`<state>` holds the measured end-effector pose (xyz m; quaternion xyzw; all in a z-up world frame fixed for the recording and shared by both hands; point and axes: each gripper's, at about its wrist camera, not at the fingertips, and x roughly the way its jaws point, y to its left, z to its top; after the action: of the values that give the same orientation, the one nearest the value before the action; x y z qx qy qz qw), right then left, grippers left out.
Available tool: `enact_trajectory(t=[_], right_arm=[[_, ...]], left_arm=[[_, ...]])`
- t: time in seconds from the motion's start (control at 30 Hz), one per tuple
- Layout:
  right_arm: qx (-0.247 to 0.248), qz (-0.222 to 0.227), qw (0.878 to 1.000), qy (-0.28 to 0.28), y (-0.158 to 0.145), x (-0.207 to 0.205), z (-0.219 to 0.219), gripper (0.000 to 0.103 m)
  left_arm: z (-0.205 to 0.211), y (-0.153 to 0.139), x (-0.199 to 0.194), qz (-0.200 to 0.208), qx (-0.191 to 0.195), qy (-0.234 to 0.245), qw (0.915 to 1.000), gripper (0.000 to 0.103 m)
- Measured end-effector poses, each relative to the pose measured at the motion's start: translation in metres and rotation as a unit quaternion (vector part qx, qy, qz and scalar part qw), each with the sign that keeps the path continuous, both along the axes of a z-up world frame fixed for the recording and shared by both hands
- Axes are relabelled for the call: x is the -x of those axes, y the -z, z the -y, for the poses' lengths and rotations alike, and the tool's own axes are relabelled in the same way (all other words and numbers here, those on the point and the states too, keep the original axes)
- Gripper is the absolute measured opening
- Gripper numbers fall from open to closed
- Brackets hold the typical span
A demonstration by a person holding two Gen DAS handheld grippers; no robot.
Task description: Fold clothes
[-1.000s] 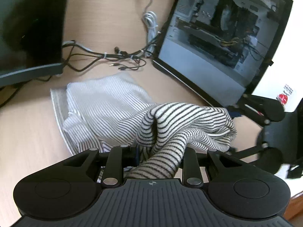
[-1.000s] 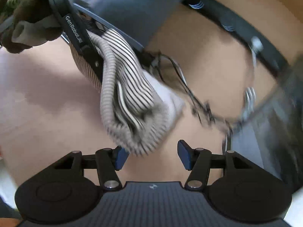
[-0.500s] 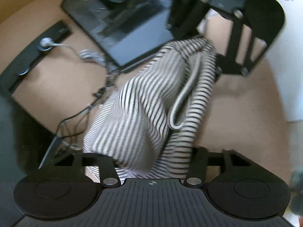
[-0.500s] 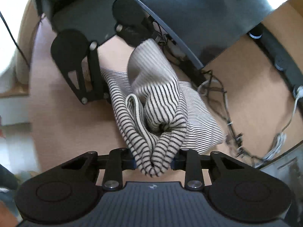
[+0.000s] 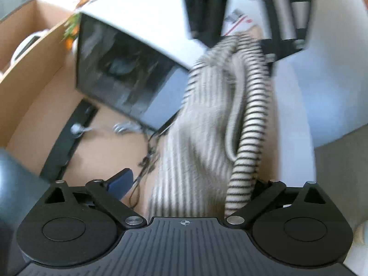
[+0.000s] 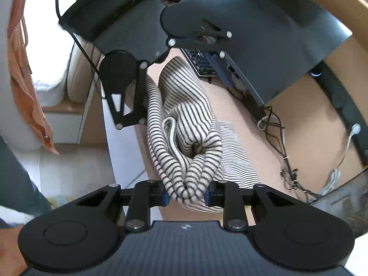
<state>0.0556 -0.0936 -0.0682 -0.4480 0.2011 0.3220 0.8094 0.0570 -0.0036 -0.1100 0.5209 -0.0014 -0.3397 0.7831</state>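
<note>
A black-and-white striped garment [image 6: 191,124] is bunched above the wooden desk [image 6: 294,105], its lower part trailing on the top. My right gripper [image 6: 187,195] is shut on a thick fold of it; both blue pads press the cloth and the jaws are still closing. In the left wrist view the same garment [image 5: 207,126] stretches away, blurred, to the right gripper's black frame [image 5: 248,13]. My left gripper [image 5: 191,184] has its jaws opening. Its left blue pad [image 5: 122,181] stands clear of the cloth. The right finger is hidden behind a striped roll.
A glass-sided computer case [image 5: 119,76] and a black bar [image 5: 69,138] stand at the desk's back, with tangled cables [image 6: 276,126] between. A dark monitor [image 6: 264,34] and keyboard [image 6: 202,62] lie beyond the garment. An orange cloth [image 6: 23,80] hangs past the desk's edge.
My left gripper rolled and swung sideways, and its jaws opened off the garment. My right gripper closed on a fold of the striped cloth and rose with it.
</note>
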Motion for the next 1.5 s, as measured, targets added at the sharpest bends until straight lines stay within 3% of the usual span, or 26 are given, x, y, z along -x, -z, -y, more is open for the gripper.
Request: enact_trajectory(t=[0.03, 0.13, 0.23, 0.33, 0.4, 0.43, 0.5, 0.57, 0.6, 0.67, 0.7, 0.77, 0.8, 0.87, 0.9, 0.97, 1.03, 1.13, 1.23, 1.27, 1.37, 1.43, 1.5], right_arm=[[-0.001, 0.005, 1.0, 0.003, -0.002, 0.001, 0.003, 0.025], [-0.013, 0.036, 0.999, 0.025, -0.005, 0.013, 0.009, 0.031], [-0.02, 0.05, 0.998, 0.019, -0.002, 0.01, 0.012, 0.039], [-0.015, 0.052, 0.999, 0.005, 0.004, 0.003, 0.01, 0.048], [-0.03, 0.026, 0.999, -0.001, -0.003, 0.0, 0.007, 0.05], [-0.047, 0.001, 0.999, 0.0, -0.01, -0.005, 0.007, 0.045], [-0.106, -0.075, 0.991, 0.02, -0.036, -0.026, 0.014, 0.04], [-0.181, -0.148, 0.971, 0.052, -0.058, -0.056, 0.027, 0.038], [-0.225, -0.186, 0.954, 0.074, -0.066, -0.076, 0.035, 0.038], [-0.315, -0.25, 0.907, 0.124, -0.073, -0.118, 0.055, 0.038], [-0.357, -0.278, 0.88, 0.147, -0.07, -0.139, 0.067, 0.038], [-0.403, -0.297, 0.844, 0.193, -0.057, -0.175, 0.081, 0.037], [-0.416, -0.303, 0.829, 0.22, -0.048, -0.19, 0.087, 0.036], [-0.428, -0.313, 0.803, 0.274, -0.027, -0.213, 0.095, 0.034], [-0.43, -0.316, 0.791, 0.301, -0.017, -0.223, 0.099, 0.034], [-0.432, -0.321, 0.772, 0.34, 0.002, -0.226, 0.108, 0.034], [-0.435, -0.323, 0.766, 0.345, 0.016, -0.226, 0.108, 0.037], [-0.429, -0.316, 0.769, 0.353, 0.019, -0.229, 0.103, 0.051], [-0.42, -0.291, 0.775, 0.371, 0.011, -0.224, 0.101, 0.063], [-0.415, -0.273, 0.783, 0.375, 0.005, -0.22, 0.099, 0.064], [-0.397, -0.206, 0.81, 0.38, -0.011, -0.206, 0.095, 0.061], [-0.382, -0.191, 0.815, 0.392, -0.016, -0.202, 0.088, 0.04], [-0.367, -0.18, 0.816, 0.408, -0.012, -0.207, 0.08, 0.038]], left_arm=[[0.004, -0.003, 0.003, -0.029, 0.0, 0.004, 0.9996, 0.057], [0.013, -0.014, 0.005, -0.099, 0.021, -0.004, 0.9948, 0.036], [0.013, -0.032, -0.01, -0.178, 0.069, -0.034, 0.9809, 0.031], [0.009, -0.052, -0.027, -0.259, 0.116, -0.04, 0.9581, 0.03], [0.003, -0.061, -0.042, -0.314, 0.143, -0.039, 0.9379, 0.03], [-0.002, -0.064, -0.052, -0.346, 0.156, -0.039, 0.9242, 0.03], [-0.019, -0.068, -0.077, -0.425, 0.189, -0.032, 0.8849, 0.031], [-0.034, -0.07, -0.102, -0.488, 0.229, -0.027, 0.8421, 0.032], [-0.039, -0.07, -0.119, -0.51, 0.248, -0.03, 0.8232, 0.033], [-0.049, -0.066, -0.156, -0.543, 0.275, -0.041, 0.7924, 0.041], [-0.055, -0.062, -0.173, -0.556, 0.289, -0.052, 0.7772, 0.051], [-0.069, -0.052, -0.202, -0.572, 0.326, -0.083, 0.7485, 0.069], [-0.077, -0.047, -0.213, -0.58, 0.346, -0.094, 0.7316, 0.083], [-0.093, -0.039, -0.23, -0.592, 0.379, -0.11, 0.7033, 0.088], [-0.098, -0.036, -0.236, -0.596, 0.385, -0.114, 0.6953, 0.09], [-0.1, -0.031, -0.245, -0.601, 0.391, -0.119, 0.6863, 0.093], [-0.101, -0.026, -0.253, -0.606, 0.395, -0.126, 0.6796, 0.094], [-0.09, -0.022, -0.248, -0.588, 0.372, -0.158, 0.7002, 0.086], [-0.08, -0.017, -0.241, -0.553, 0.333, -0.202, 0.7362, 0.071], [-0.078, -0.015, -0.24, -0.546, 0.328, -0.21, 0.7421, 0.071], [-0.081, -0.011, -0.24, -0.541, 0.334, -0.215, 0.7418, 0.067], [-0.084, -0.014, -0.24, -0.526, 0.336, -0.218, 0.7498, 0.067], [-0.089, -0.019, -0.24, -0.509, 0.341, -0.225, 0.7573, 0.067]])
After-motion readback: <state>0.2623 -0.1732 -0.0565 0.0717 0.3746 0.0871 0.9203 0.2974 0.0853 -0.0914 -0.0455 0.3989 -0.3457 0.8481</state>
